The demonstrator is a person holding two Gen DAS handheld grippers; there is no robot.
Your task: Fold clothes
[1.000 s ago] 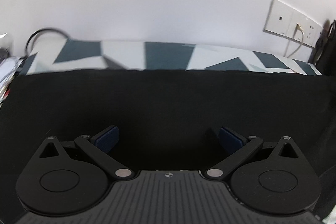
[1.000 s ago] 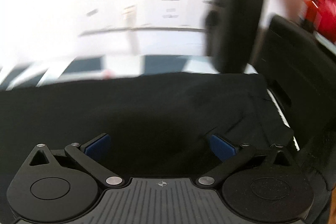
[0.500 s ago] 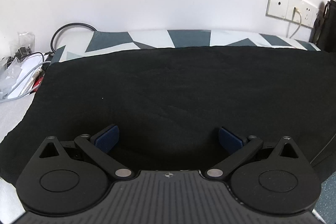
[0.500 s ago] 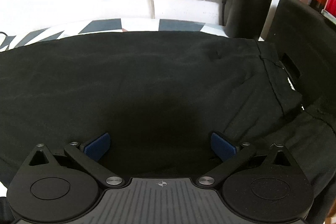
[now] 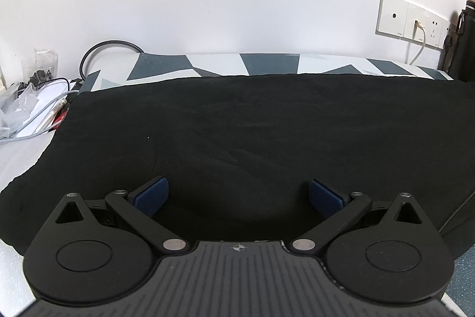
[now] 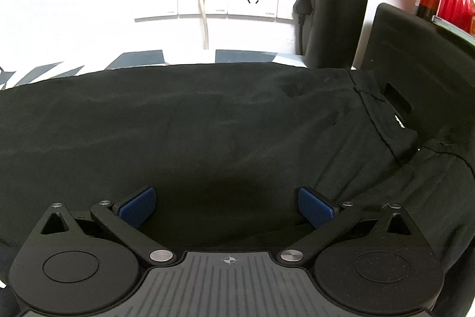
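Left tool (image 5: 239, 198) spread wide, right tool (image 6: 227, 205) likewise

Left claw (image 5: 237, 196) up close now — matte black all over, a ribbed grey-black deck at the base with a small white crosshair mark at its front edge. Two round black discs flank it, each topped by a triangular cut-out and a small silver screw. Black link arms run from big silver pivots to blue textured pads (image 5: 151, 195). Right claw (image 6: 227, 202) — same build, same blue pads (image 6: 314, 208).

Garment (image 5: 252, 132) lies on cloth (image 5: 207, 66), bottle (image 6: 338, 5) behind.
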